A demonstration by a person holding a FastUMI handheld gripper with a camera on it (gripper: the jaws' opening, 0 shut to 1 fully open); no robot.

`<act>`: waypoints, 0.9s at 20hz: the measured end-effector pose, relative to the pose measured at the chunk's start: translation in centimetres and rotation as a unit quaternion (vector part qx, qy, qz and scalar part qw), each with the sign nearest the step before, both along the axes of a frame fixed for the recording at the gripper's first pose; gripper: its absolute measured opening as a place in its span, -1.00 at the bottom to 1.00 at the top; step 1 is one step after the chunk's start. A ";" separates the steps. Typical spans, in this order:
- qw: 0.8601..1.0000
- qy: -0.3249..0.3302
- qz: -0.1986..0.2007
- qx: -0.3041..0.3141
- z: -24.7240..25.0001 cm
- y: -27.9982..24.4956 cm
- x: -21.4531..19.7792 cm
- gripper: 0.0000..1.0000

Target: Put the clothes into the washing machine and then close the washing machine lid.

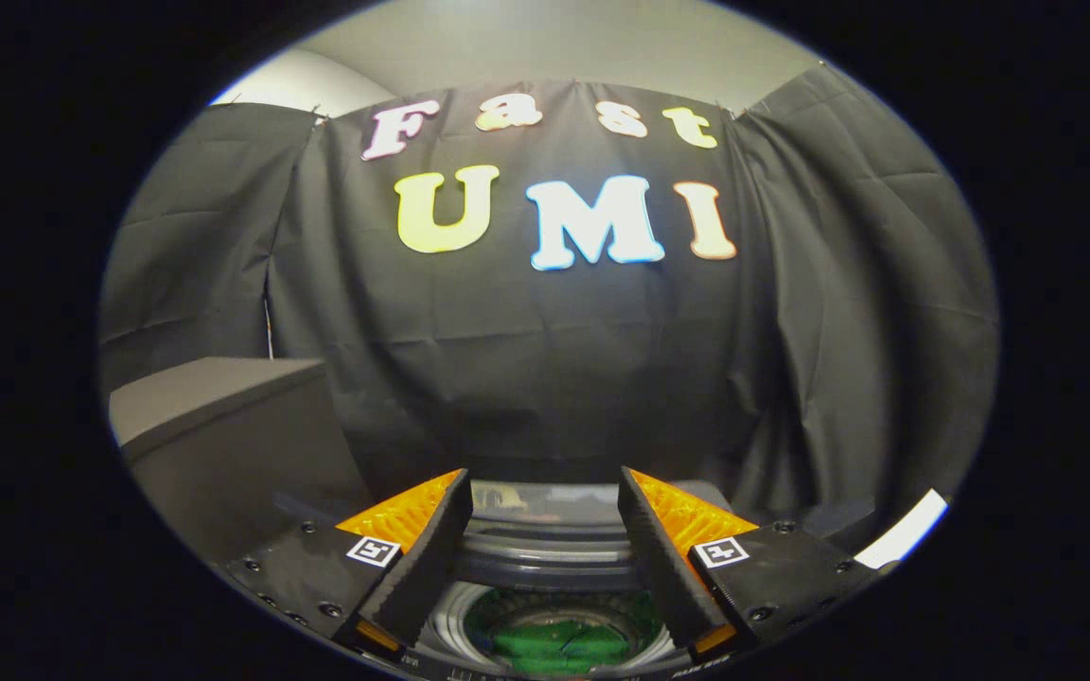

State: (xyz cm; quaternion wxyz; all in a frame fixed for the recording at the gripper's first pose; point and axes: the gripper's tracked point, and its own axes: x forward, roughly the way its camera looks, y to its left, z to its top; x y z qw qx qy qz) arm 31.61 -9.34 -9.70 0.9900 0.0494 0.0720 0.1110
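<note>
One green garment (559,641) already lies down in the drum of the one washing machine (545,558), seen between and below the two fingers, so the loading step looks done and closing the lid is what I judge to be in hand. One hand-held gripper (545,530) hovers above the opening, fingers spread and holding nothing; next it must find the lid, which I cannot make out, and push it down. One dark box (223,445) stands to the left.

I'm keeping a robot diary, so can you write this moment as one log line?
claw: open, holding nothing | washing machine: lid open, just ahead below fingers | green clothes: inside drum | next, likely: close lid
</note>
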 end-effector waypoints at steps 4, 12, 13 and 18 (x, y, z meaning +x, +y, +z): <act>0.999 0.042 0.004 0.008 -4.2 0.3 -5.2 0.91; 0.999 0.002 0.003 -0.032 -4.0 -0.5 -12.9 0.91; 1.000 -0.009 0.000 -0.029 -3.4 -0.4 -13.8 0.91; 0.998 -0.052 -0.016 -0.039 -1.0 -1.3 -18.9 0.91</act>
